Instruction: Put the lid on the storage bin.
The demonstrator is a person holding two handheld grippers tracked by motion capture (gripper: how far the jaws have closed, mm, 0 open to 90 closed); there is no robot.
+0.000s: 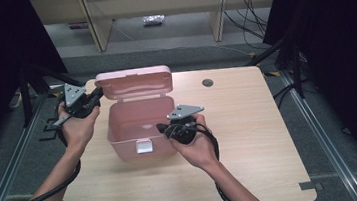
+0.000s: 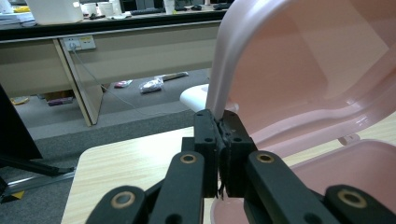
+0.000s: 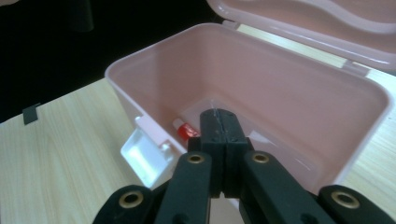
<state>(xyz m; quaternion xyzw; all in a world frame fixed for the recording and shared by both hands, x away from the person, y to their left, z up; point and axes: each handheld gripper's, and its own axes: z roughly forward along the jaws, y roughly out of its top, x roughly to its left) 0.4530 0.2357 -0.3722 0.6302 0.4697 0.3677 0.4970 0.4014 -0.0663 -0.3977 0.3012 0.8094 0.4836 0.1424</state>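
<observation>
Pink storage box (image 3: 261,79), wooden surface (image 1: 249,123): right gripper (image 3: 219,116) nearest, fingers closed on nothing, poised above a red-capped item (image 3: 186,129) lying inside; beyond, left gripper (image 2: 219,126) fingers pinch the raised lid (image 2: 299,60) edge, seemingly propping it open.

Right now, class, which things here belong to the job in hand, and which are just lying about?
In the job:
pink box
its lid, pinched by the left gripper
red item inside the box
right gripper, shut

Lying about:
packet on the floor
cables
</observation>
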